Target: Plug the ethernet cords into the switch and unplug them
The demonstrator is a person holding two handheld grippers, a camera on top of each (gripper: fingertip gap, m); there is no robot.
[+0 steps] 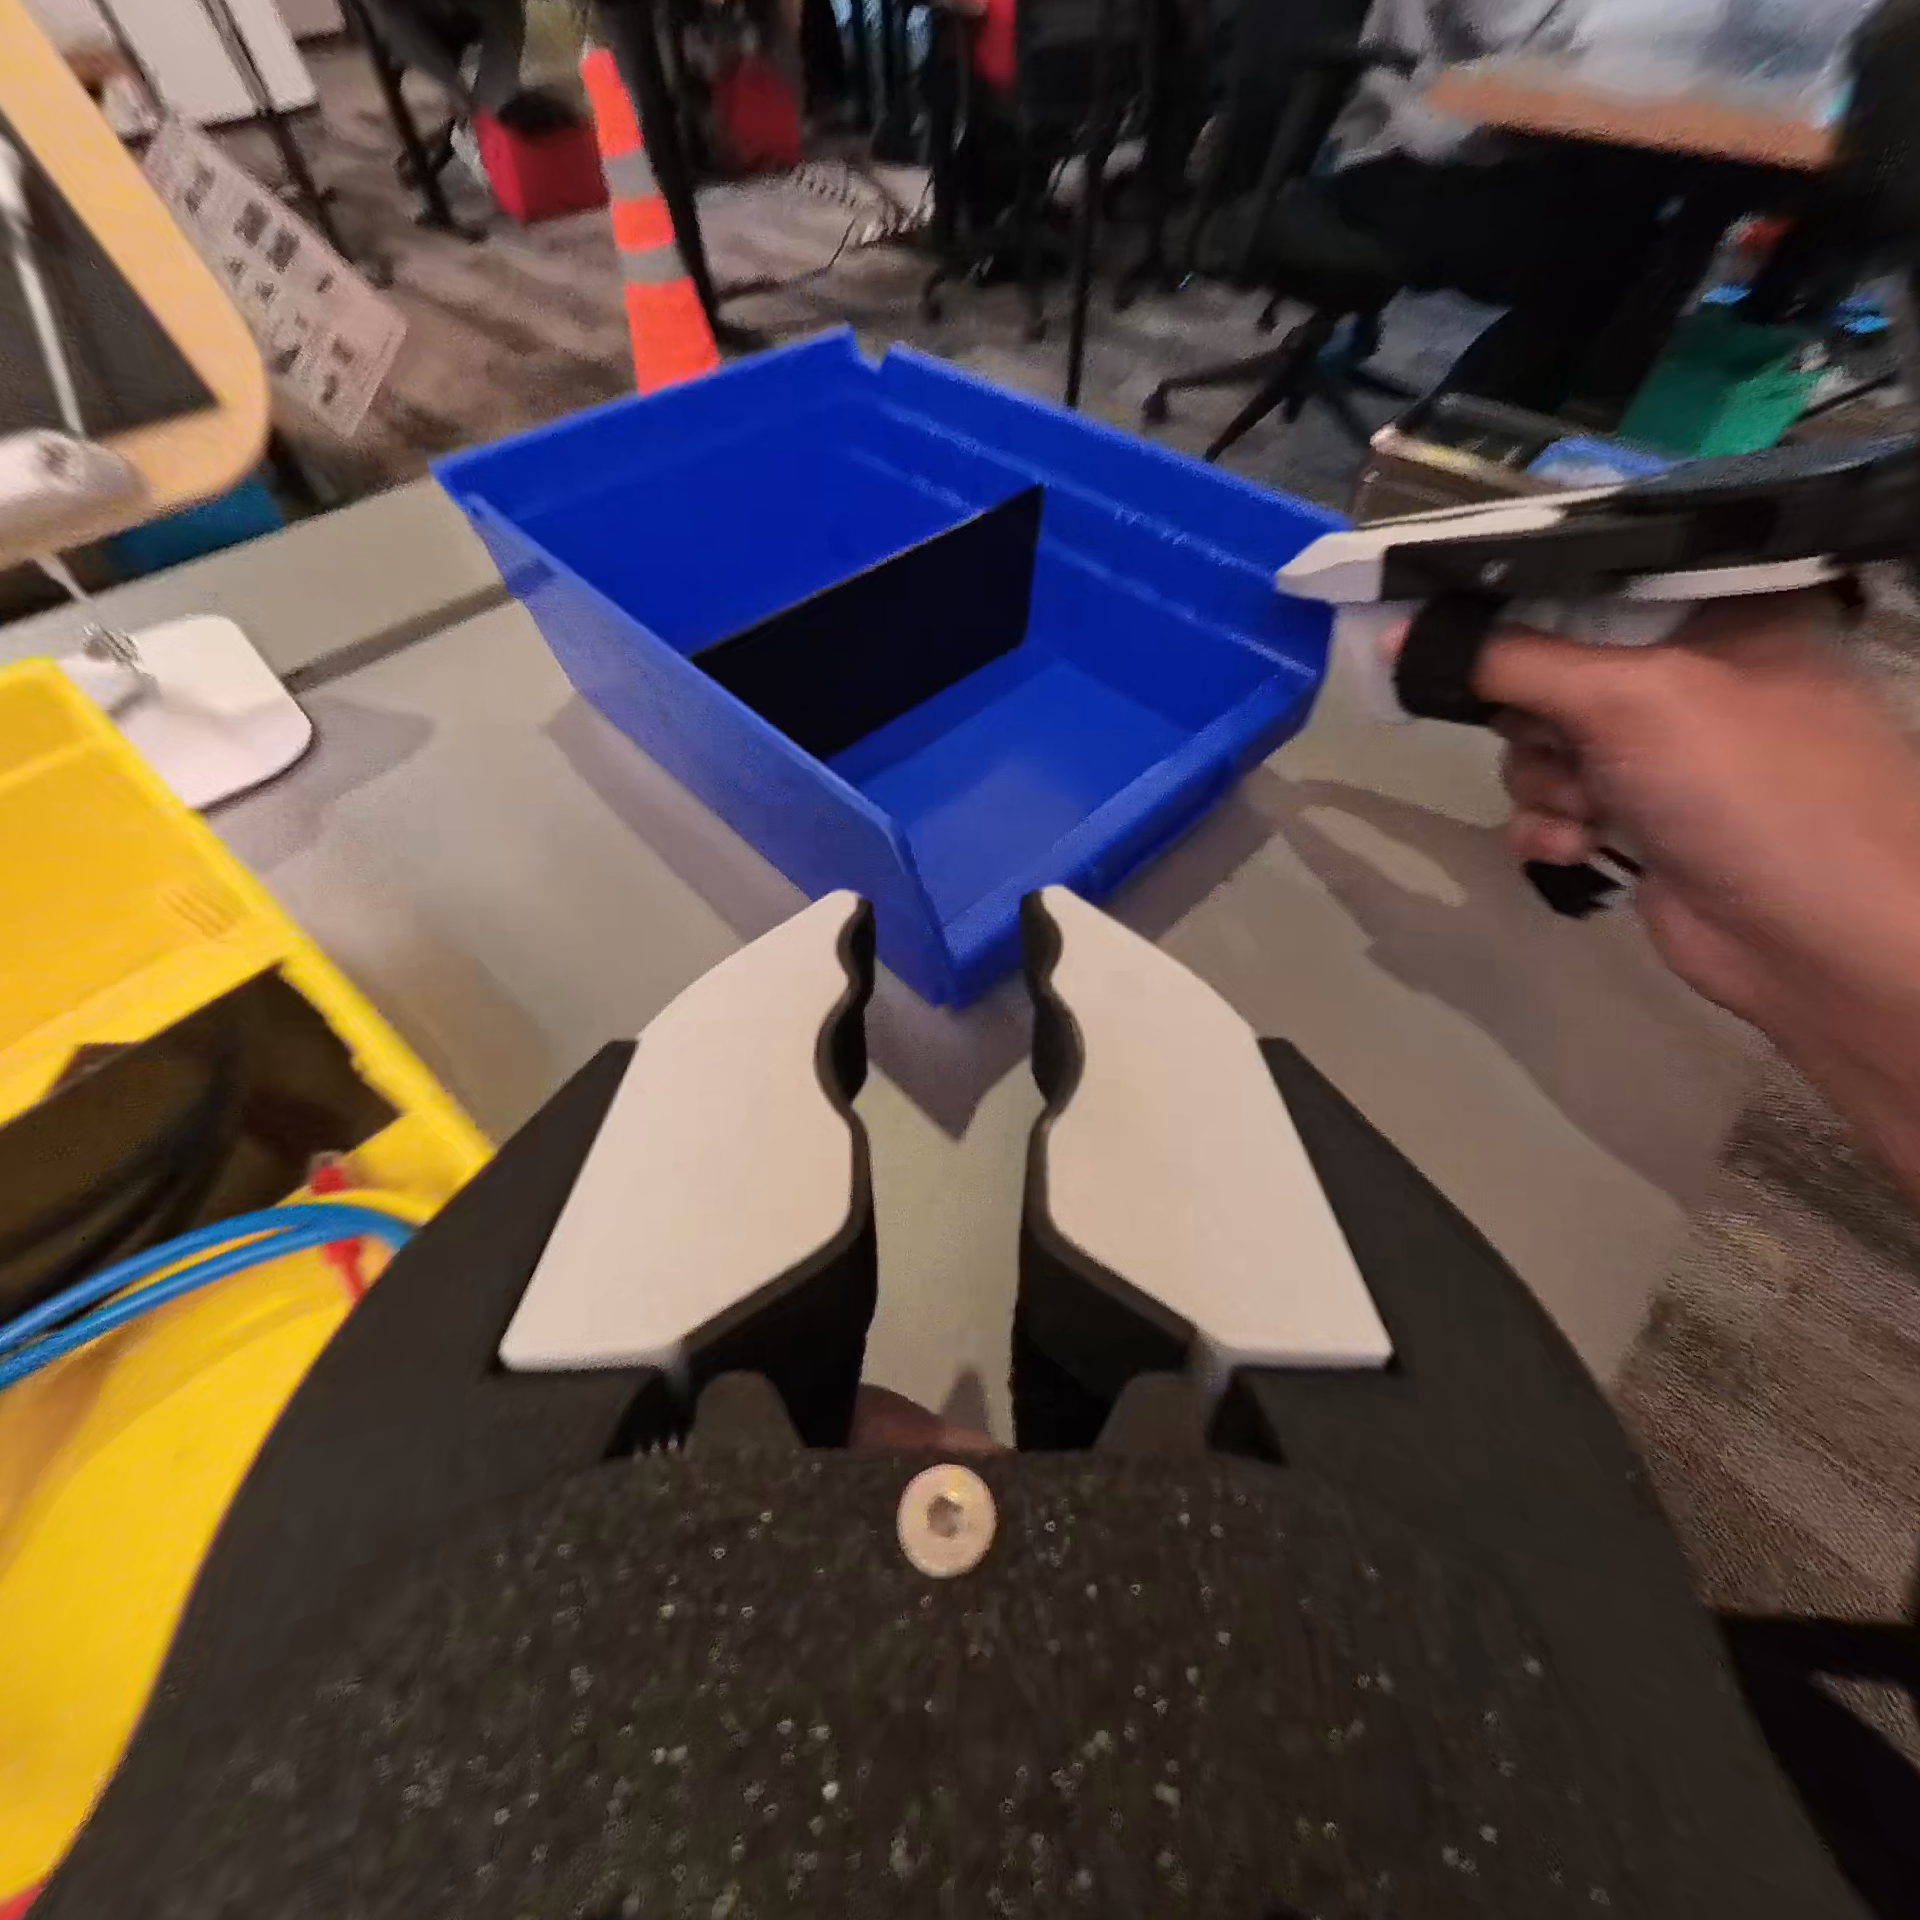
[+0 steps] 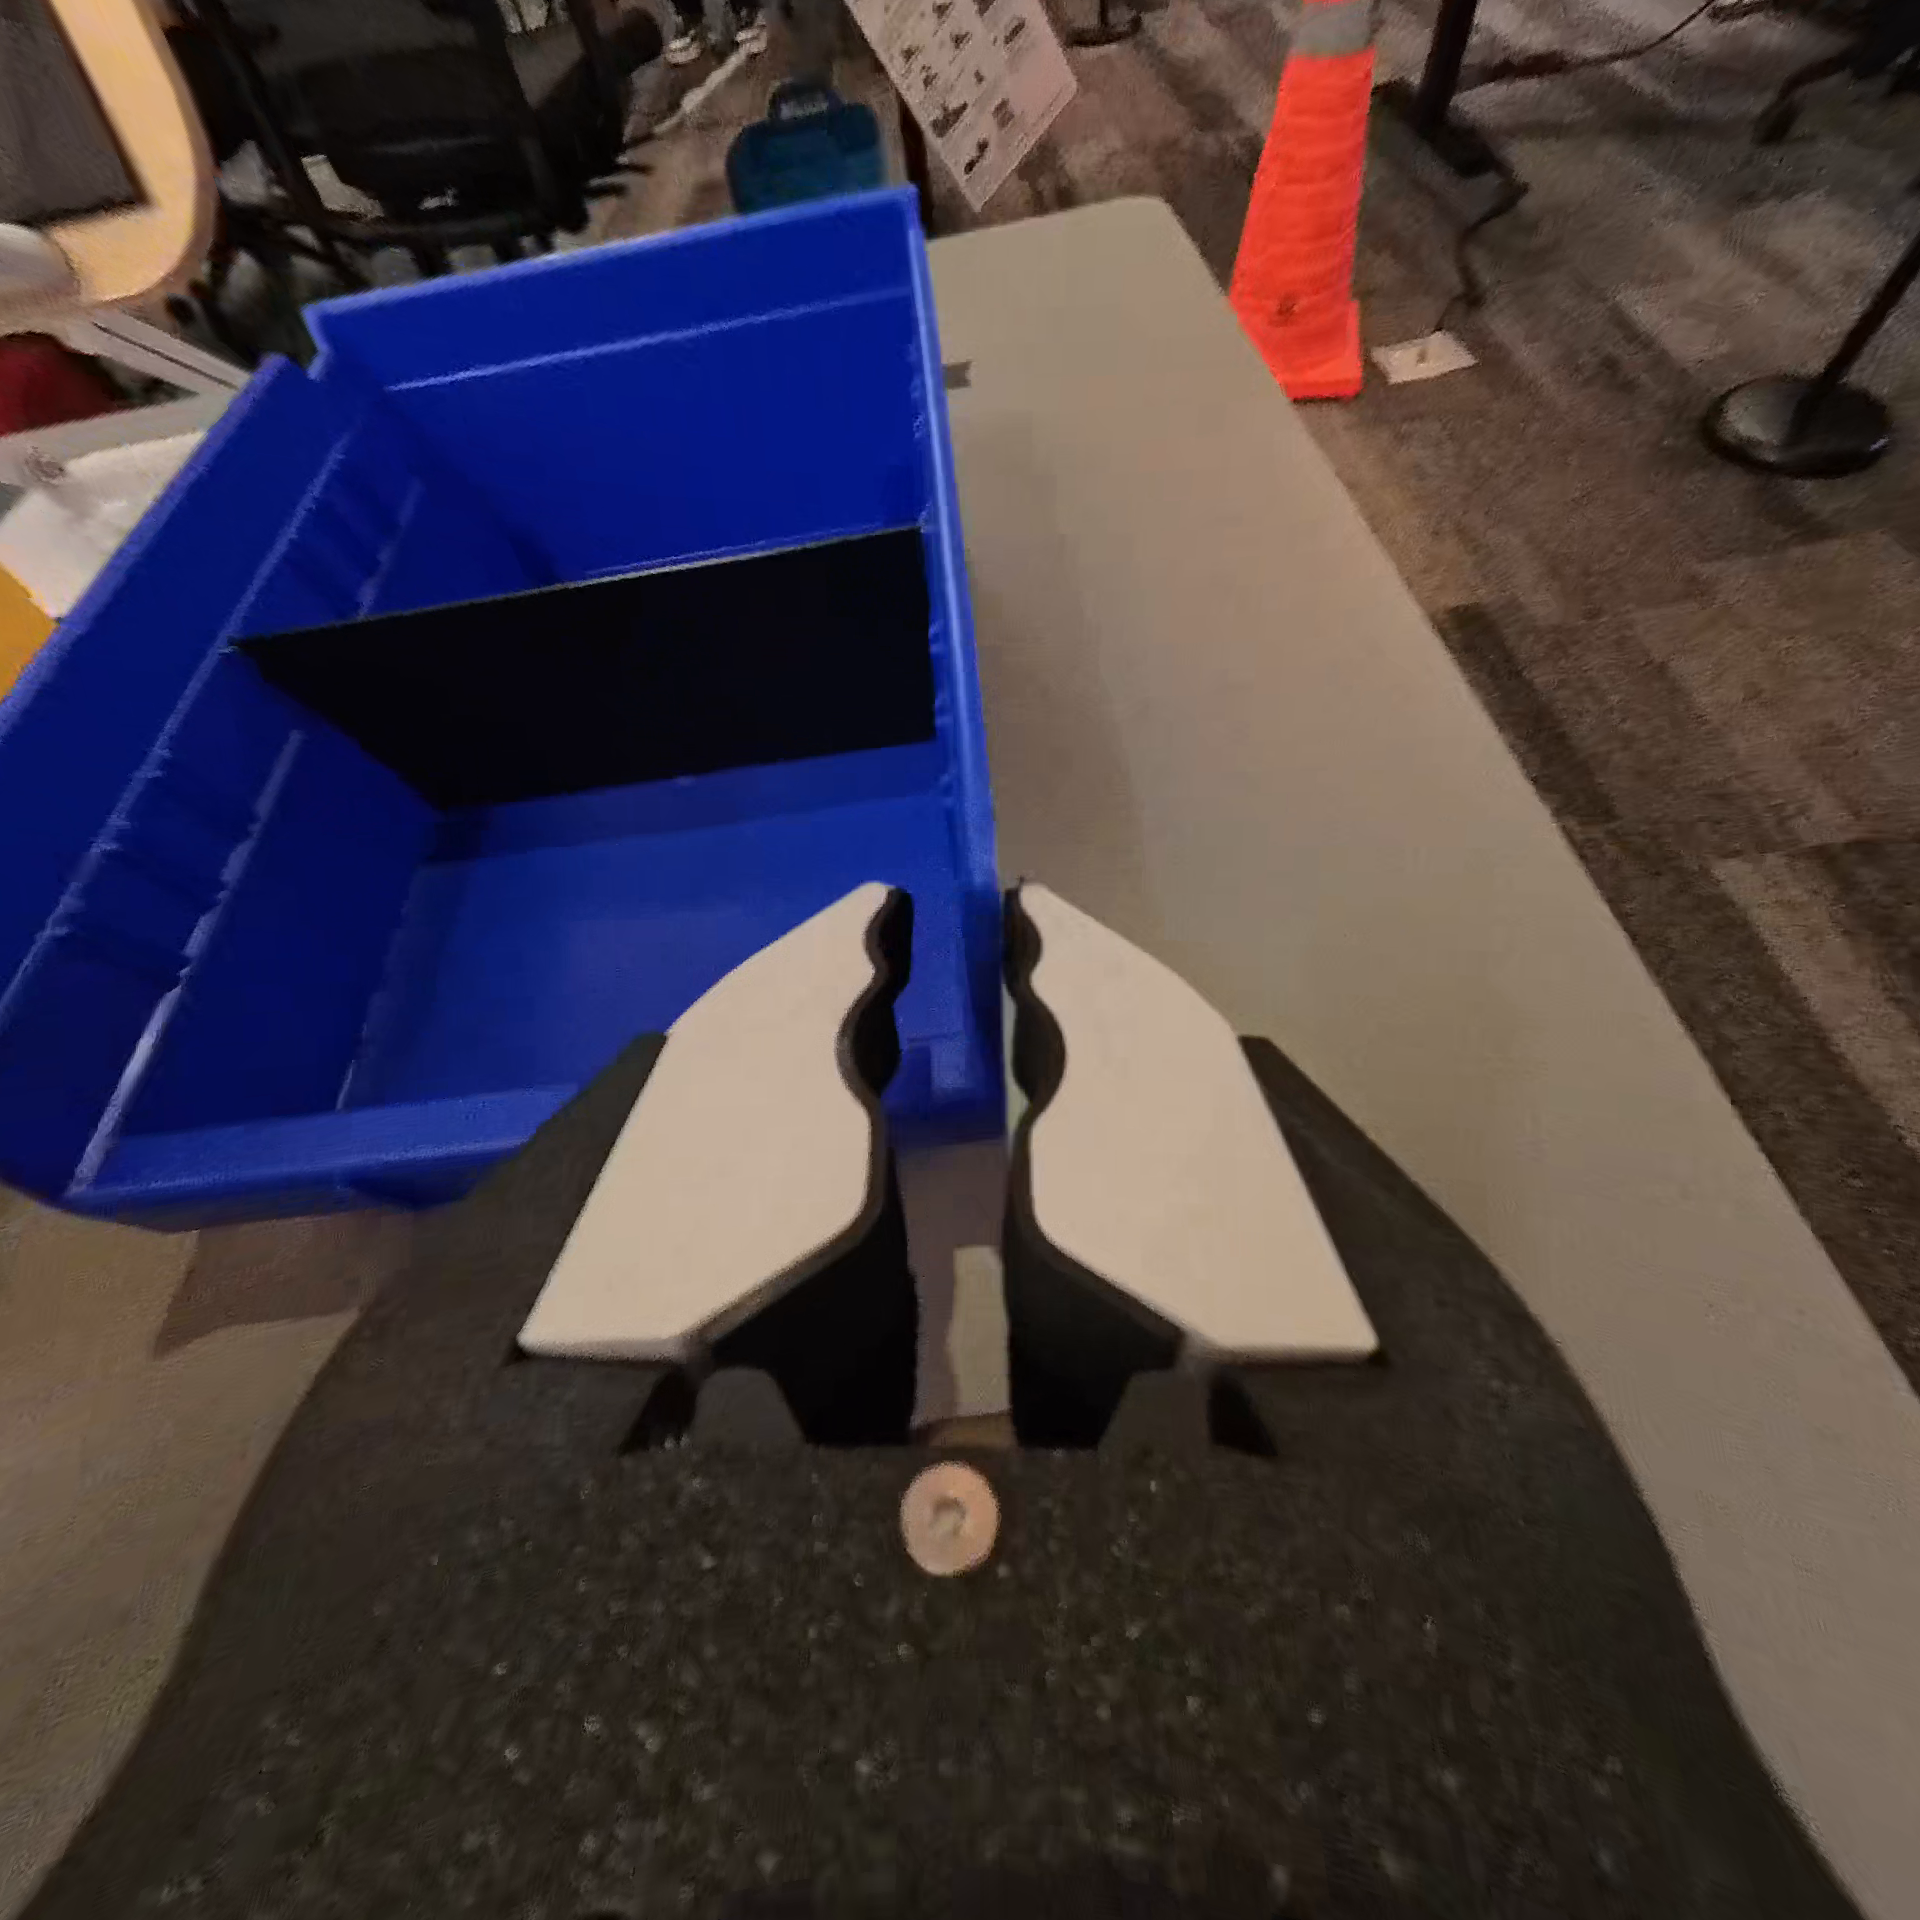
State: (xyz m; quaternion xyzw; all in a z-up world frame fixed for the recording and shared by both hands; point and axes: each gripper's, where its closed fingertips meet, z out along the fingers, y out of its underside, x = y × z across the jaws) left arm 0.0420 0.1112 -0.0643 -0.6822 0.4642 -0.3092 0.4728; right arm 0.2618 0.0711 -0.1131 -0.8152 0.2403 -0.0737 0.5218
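Blue ethernet cords [image 1: 156, 1273] with red ties lie coiled in a yellow bin [image 1: 114, 862] at the left of the left wrist view. No switch shows in either view. My left gripper [image 1: 945, 920] hovers over the grey table [image 1: 468, 831], just in front of an empty blue bin [image 1: 1174, 613]; its jaws stand a little apart and hold nothing. My right gripper [image 2: 956, 904] is over the near right corner of the blue bin [image 2: 623, 343], jaws narrowly apart and empty. It also shows in the left wrist view [image 1: 1340, 566], held by a hand [image 1: 1714, 821].
A black divider [image 2: 603, 696] splits the blue bin. A white round stand base [image 1: 208, 707] sits on the table at the left. An orange cone [image 2: 1304, 218] stands on the carpet beyond the table edge. Chairs and desks fill the background. Left tips to right tips: about 25 cm.
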